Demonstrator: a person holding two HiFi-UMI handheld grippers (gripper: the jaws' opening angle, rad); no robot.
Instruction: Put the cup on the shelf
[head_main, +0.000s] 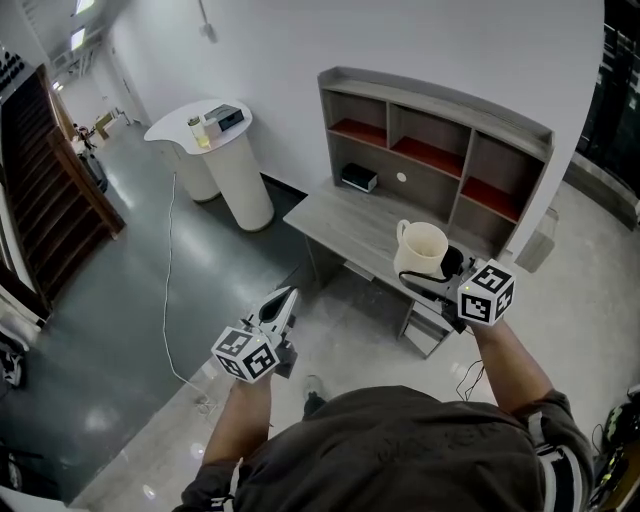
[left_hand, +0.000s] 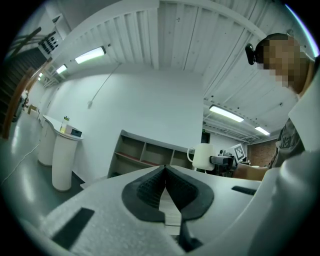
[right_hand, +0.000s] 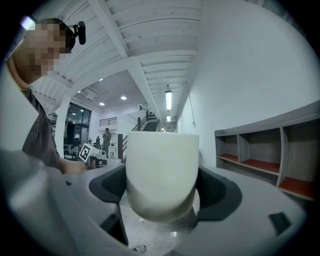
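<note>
My right gripper (head_main: 432, 266) is shut on a white cup (head_main: 421, 249), held in the air in front of the grey desk (head_main: 345, 225). In the right gripper view the cup (right_hand: 161, 172) fills the space between the dark pads (right_hand: 216, 188), upright. The grey shelf unit (head_main: 435, 150) with red-lined compartments stands on the desk against the wall, beyond the cup. My left gripper (head_main: 281, 305) hangs lower left, over the floor, with its jaws closed and nothing held; its pads (left_hand: 150, 187) meet in the left gripper view, where the cup (left_hand: 202, 156) shows to the right.
A small white box (head_main: 358, 178) sits on the desk under the shelf's left compartment. A white rounded counter (head_main: 215, 150) with small items stands at the left. A cable (head_main: 170, 270) trails across the dark floor. Stairs (head_main: 40, 170) rise at far left.
</note>
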